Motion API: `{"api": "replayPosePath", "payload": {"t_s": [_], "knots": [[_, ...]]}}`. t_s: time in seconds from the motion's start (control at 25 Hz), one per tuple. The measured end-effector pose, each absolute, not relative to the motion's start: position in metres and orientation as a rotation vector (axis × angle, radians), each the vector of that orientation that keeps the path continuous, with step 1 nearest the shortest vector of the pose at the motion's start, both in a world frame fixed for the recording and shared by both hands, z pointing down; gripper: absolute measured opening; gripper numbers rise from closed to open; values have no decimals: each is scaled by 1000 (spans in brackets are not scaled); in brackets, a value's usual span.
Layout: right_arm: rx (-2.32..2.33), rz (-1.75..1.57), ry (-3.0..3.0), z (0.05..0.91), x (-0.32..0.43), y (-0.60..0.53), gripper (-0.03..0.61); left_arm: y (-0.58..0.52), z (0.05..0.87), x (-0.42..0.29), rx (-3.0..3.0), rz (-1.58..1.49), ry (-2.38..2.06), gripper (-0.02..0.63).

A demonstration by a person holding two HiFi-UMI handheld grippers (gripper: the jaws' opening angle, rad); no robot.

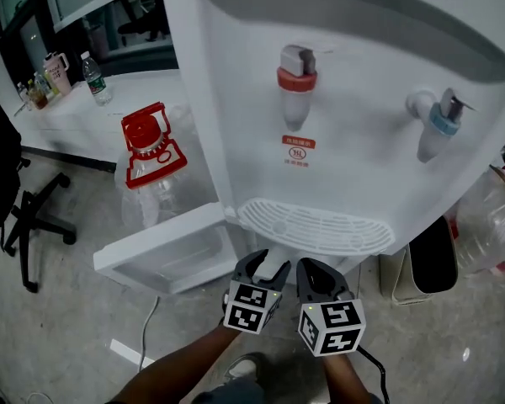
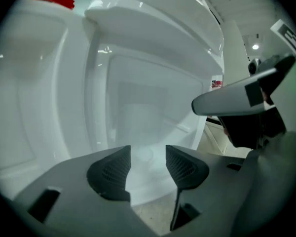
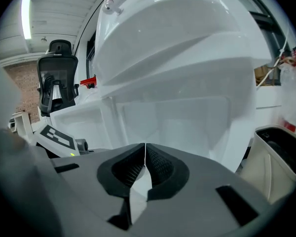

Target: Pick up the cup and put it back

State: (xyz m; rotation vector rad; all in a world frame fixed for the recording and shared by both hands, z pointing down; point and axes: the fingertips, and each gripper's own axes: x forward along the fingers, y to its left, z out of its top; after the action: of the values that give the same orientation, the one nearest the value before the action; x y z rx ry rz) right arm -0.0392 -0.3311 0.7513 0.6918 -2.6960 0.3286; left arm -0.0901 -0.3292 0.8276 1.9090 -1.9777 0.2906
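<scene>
I cannot make out a cup in any view. My left gripper [image 1: 268,268] is held low in front of the white water dispenser [image 1: 345,116], just under its drip tray [image 1: 316,225]. In the left gripper view its jaws [image 2: 148,158] stand apart with nothing between them, facing the open lower cabinet [image 2: 138,112]. Close on its right is my right gripper [image 1: 310,268]. In the right gripper view its pads [image 3: 144,154] meet with nothing held. The cabinet's inside is pale and hazy.
The cabinet door [image 1: 164,247] hangs open to the left. A large water bottle with a red cap [image 1: 151,162] stands behind it. An office chair [image 1: 25,213] is at far left, a white table [image 1: 76,112] with bottles behind, and a dark bin [image 1: 429,255] at right.
</scene>
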Motion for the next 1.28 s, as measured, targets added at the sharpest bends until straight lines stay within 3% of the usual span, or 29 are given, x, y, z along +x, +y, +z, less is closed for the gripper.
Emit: {"api": "replayPosePath", "payload": {"t_s": [0.08,0.6,1.28], "knots": [[706,351,-2688,738,-39,-328,21,-322,804,-90,1920,285,-1972,199],[710,470,-2602,581,-2,-279,21,-268,607,-51,1954,359,-1924,77],[799,432,-2675,247,67,-202,21,-187,266,29,1979,216,-1972,12]]}}
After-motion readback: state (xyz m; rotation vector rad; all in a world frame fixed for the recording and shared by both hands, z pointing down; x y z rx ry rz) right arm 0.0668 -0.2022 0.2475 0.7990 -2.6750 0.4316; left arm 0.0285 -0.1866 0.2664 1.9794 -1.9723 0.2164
